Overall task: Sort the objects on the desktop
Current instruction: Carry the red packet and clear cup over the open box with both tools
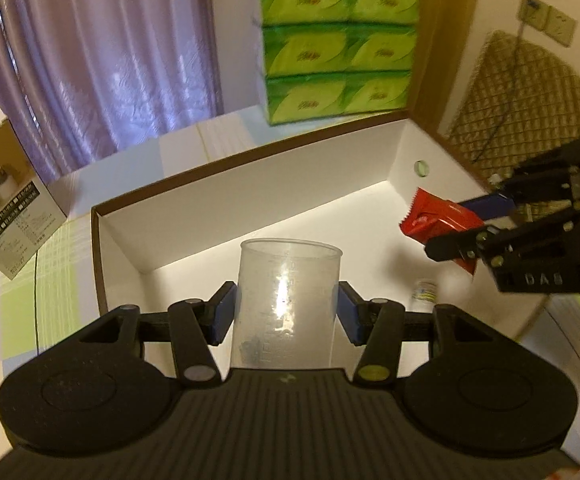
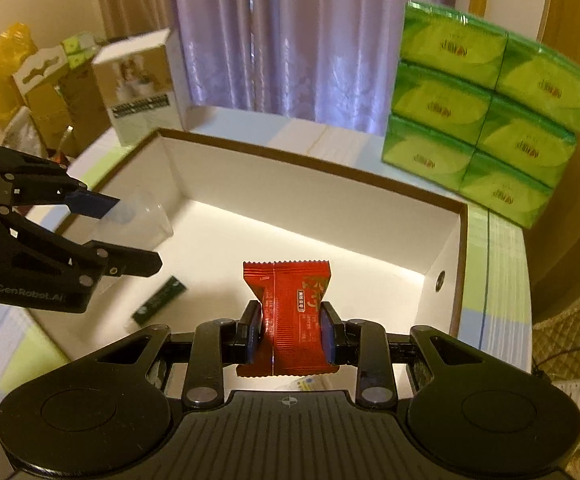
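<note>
My left gripper (image 1: 286, 314) is shut on a clear plastic cup (image 1: 286, 300), held upright over the white box (image 1: 250, 196). In the right wrist view the same cup (image 2: 146, 220) shows faintly between the left gripper's fingers (image 2: 130, 236) at the box's left wall. My right gripper (image 2: 291, 332) is shut on a red snack packet (image 2: 290, 312), hanging above the inside of the box (image 2: 309, 216). From the left wrist view that packet (image 1: 437, 220) sticks out of the right gripper (image 1: 461, 226) at the box's right side. A dark green stick pack (image 2: 160, 300) lies on the box floor.
A stack of green tissue packs (image 2: 485, 116) stands behind the box at the right. A white and tan carton (image 2: 142, 88) stands behind its left corner, with bags and cartons (image 2: 46, 92) beyond. A small labelled item (image 1: 423, 294) lies on the box floor. Purple curtain (image 1: 102, 48) hangs behind the checked tablecloth (image 1: 50, 264).
</note>
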The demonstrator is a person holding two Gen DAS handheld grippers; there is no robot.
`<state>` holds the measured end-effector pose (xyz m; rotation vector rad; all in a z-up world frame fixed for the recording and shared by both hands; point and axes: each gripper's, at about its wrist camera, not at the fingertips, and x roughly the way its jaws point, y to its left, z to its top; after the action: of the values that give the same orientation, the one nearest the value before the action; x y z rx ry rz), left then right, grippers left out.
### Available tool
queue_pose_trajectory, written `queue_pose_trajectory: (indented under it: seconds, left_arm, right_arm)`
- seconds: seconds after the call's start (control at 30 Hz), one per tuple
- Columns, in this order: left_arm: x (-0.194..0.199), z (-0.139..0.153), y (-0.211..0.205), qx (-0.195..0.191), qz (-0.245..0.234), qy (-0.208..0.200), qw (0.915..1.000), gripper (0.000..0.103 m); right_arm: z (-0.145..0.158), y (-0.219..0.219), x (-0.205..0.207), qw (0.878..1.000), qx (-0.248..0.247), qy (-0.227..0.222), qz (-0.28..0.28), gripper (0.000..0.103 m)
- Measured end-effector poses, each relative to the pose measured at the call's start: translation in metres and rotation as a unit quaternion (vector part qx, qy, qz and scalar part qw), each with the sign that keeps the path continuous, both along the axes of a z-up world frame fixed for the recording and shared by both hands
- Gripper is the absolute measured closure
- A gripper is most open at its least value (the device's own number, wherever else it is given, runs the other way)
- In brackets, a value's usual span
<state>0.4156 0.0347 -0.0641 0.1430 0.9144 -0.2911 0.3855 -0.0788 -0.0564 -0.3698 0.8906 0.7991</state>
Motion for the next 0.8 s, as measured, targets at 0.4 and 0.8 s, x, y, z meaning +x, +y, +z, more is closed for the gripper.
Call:
queue_pose_trajectory:
  seconds: [0.4, 0.8]
  left_arm:
    - [0.053, -0.044, 0.005, 0.042, 0.044, 0.041, 0.9973, 0.054]
    - [0.067, -0.062, 0.008, 0.070, 0.048, 0.043, 0.9955, 0.056]
  right_arm:
    - [-0.036, 0.016, 0.038, 0.999, -0.036, 0.012, -0.038, 0.075]
    - [-0.048, 0.016, 0.048, 0.998, -0.044, 0.019, -0.042, 0.075]
